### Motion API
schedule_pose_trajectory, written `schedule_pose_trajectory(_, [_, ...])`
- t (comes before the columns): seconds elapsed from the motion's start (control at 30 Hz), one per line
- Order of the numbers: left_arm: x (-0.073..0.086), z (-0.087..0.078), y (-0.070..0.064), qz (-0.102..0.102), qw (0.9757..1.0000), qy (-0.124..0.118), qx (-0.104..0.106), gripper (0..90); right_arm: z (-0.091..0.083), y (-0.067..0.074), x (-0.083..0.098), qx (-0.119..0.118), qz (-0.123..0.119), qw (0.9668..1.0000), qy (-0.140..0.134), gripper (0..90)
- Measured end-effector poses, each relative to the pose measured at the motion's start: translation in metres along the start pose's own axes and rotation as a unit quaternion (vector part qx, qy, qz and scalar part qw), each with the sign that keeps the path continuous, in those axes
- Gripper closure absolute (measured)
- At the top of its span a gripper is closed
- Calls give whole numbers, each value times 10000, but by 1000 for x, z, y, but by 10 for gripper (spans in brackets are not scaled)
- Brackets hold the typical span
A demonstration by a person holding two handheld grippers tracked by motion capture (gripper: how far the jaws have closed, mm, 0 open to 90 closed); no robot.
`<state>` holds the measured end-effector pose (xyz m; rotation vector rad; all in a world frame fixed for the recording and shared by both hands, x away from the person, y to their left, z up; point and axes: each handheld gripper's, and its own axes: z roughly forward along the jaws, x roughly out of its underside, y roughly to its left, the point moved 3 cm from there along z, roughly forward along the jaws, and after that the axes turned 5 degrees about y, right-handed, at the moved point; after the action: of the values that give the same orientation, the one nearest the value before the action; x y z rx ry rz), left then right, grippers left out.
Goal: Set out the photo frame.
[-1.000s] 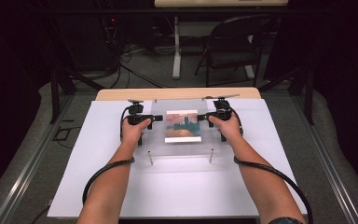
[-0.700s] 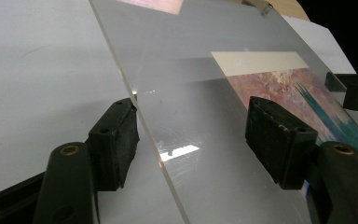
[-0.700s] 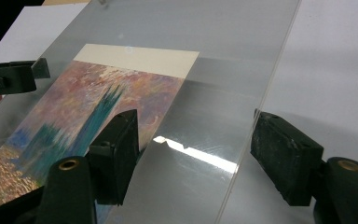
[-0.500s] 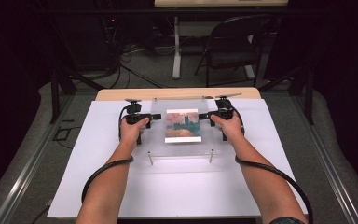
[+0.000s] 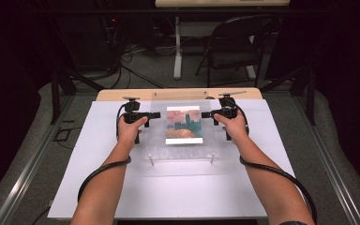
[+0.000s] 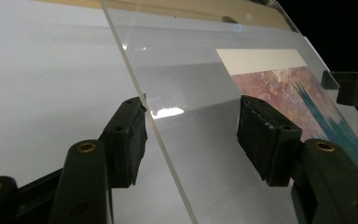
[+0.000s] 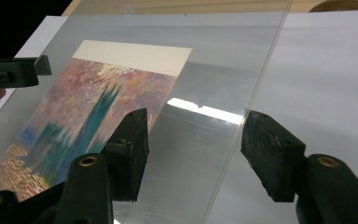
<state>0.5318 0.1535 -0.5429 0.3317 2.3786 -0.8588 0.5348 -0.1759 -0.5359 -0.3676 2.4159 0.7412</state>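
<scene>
White surface [image 5: 98, 187], wooden strip along its far edge. On it, centre: a clear plastic sheet [image 5: 183, 154] with a painted picture [image 5: 183, 124] under or on it, in the sheet's far half. Picture shows pink sky, blue-green towers, a blank cream band at its far end. Two small pegs stand at the sheet's near edge.

Left tongs [image 5: 155, 115] at the sheet's left edge, right tongs [image 5: 205, 114] at its right edge, facing each other with the picture between them.

Left gripper view: the sheet's edge [image 6: 149, 126] runs between the two jaws; one jaw lies off the sheet, the other over it just beside the picture's corner. Gap visible on both sides, pads not pressing. Right gripper view: same arrangement at the opposite edge [image 7: 242, 135], one jaw over the picture's margin.

Both tongs have just been closing, sheet edge between the jaws. State now: both released, nothing grasped.
</scene>
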Motion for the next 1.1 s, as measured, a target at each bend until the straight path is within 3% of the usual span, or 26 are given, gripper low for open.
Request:
schedule_pose_trajectory(0.4, [-6,-32,-20,314,9994,-130,41,515,-34,16,-4,-1,-313,9994,-151,510])
schedule_pose_trajectory(0.8, [-4,-52,-32,453,9986,-270,86,567,-54,30,-2,81,-515,9981,-315,547])
schedule_pose_trajectory(1.1, [1,-74,-48,684,9968,-411,90,609,-75,43,3,105,-783,9959,-448,594])
